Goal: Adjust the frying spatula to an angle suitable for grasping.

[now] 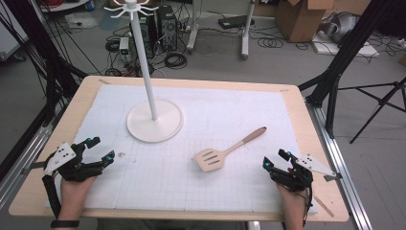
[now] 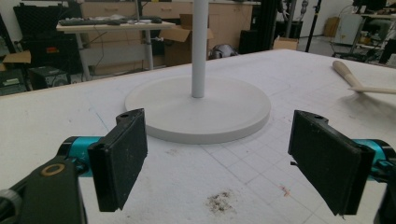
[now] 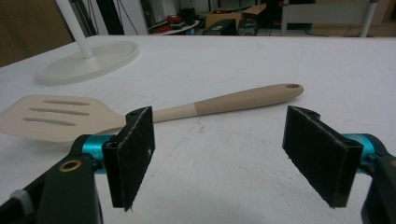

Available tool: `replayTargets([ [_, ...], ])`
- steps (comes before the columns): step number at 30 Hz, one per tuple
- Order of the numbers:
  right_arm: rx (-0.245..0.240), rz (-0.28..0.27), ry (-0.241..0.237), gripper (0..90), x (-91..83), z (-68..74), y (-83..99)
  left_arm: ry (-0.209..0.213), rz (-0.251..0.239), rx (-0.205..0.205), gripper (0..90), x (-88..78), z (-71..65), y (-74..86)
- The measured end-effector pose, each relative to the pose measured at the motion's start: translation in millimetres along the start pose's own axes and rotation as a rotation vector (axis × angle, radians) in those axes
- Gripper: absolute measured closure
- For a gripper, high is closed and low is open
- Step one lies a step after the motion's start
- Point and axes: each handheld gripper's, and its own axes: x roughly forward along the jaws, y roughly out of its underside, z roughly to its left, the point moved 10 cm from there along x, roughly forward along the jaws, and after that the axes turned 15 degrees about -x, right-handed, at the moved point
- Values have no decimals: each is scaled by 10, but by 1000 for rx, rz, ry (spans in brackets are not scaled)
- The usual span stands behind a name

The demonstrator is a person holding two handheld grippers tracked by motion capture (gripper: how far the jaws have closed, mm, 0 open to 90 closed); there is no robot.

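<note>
We see the slotted spatula lying flat on the white mat, near the right gripper at its 10 o'clock; both its jaws are spread, nothing between.

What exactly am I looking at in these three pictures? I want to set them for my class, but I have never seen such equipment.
A person sits at a table covered with a white gridded sheet, holding a hand-held tool with two black jaws in each hand: the left gripper and the right gripper. One picture comes from a camera above, looking down. The other two come from cameras riding on the grippers, looking out between their jaws. On the sheet stand a white stand with a tall pole, and a slotted spatula with a wooden handle, lying flat. Both grippers are open and hold nothing. The spatula lies just ahead of the right gripper.
</note>
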Motion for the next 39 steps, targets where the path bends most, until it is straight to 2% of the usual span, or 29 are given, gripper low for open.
replayTargets([
  [4, -2, -1, -4, 235, -2, 3, -1, 1, 5, -7, 204, 5, 2, 2],
  [8, -8, -11, -2, 231, -10, 5, -7, 9, -22, -20, 204, -23, 4, -20],
  [15, 15, -15, -2, 230, -15, -9, -7, 21, -12, -47, 188, -4, -15, -19],
  [20, 9, -19, 0, 230, -17, -8, -10, 25, -6, -41, 187, 1, -50, -32],
  [25, 14, -16, -2, 230, -21, -7, -7, 49, -11, -37, 187, 0, -126, -93],
  [27, 14, -16, -2, 230, -20, -7, -7, 49, 1, -21, 187, -1, -147, -95],
  [33, 14, -16, -2, 231, -20, -7, -7, 58, 2, -35, 187, 5, -148, -80],
  [39, 13, -15, -1, 231, -17, -6, -7, 65, 5, -30, 187, 8, -166, -81],
])
